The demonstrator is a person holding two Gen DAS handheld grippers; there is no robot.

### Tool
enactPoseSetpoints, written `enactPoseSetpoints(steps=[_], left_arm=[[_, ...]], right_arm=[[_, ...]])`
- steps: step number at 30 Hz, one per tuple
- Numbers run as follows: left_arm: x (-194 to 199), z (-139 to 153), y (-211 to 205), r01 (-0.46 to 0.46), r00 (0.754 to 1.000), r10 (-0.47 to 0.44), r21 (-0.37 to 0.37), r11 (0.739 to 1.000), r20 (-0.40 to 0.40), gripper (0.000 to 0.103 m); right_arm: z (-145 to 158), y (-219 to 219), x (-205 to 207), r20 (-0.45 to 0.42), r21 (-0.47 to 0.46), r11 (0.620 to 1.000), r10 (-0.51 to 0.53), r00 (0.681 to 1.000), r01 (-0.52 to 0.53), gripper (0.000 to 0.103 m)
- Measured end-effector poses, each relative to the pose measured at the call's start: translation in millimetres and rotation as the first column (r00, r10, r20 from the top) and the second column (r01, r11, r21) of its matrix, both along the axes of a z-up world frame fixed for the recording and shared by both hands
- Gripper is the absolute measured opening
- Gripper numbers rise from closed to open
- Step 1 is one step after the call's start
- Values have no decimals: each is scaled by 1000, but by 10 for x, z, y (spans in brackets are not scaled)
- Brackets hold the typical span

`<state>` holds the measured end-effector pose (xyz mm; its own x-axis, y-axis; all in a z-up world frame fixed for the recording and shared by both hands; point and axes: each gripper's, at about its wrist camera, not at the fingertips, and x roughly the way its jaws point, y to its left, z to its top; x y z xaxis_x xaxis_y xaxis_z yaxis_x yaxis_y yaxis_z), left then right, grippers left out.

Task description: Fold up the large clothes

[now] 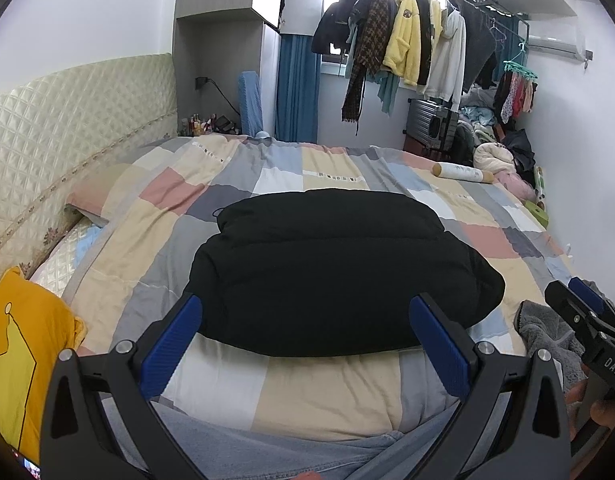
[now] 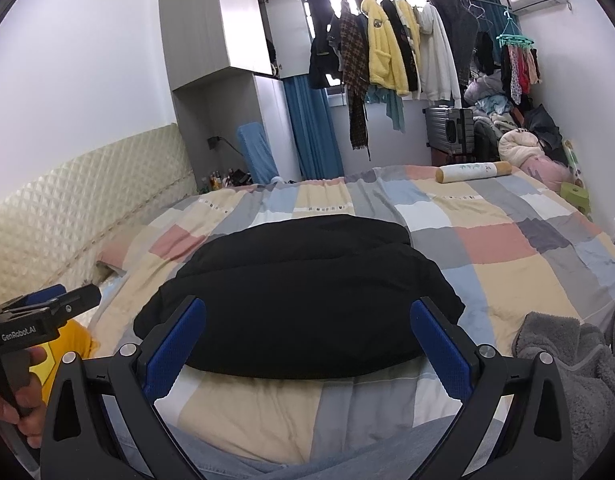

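Black padded jacket (image 1: 339,272) folded into a thick bundle, lying near the middle of the bed on the patchwork quilt (image 1: 331,392), just beyond both tools. Left tool (image 1: 307,340) spread wide, blue pads (image 1: 171,348) apart, gripping nothing, hovering over the near edge of the bundle. Right tool (image 2: 307,340) likewise spread wide and holding nothing, with the jacket (image 2: 303,300) showing between its blue pads (image 2: 443,352). In the left wrist view, right tool (image 1: 579,308) at the far right edge, above a grey fleece garment (image 1: 547,332) heaped on the quilt. In the right wrist view, left tool (image 2: 63,300) at the left edge, above a yellow garment (image 2: 67,344). Cream quilted headboard (image 1: 67,120) on the left. Rolled white bolster (image 2: 473,171) at the far side of the bed. Coats and a scarf hung on a rail (image 1: 411,36) by the window.
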<state>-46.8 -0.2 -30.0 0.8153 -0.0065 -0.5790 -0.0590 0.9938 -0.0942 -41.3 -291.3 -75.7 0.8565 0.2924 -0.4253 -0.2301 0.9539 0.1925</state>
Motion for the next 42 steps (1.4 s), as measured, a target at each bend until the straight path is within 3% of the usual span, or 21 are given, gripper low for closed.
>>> enactPoseSetpoints(steps=[42], left_arm=[[37, -10, 32, -1, 1000, 0, -21, 1000, -15, 103]], right_arm=[[-49, 39, 25, -16, -14, 1000, 11, 1000, -12, 103]])
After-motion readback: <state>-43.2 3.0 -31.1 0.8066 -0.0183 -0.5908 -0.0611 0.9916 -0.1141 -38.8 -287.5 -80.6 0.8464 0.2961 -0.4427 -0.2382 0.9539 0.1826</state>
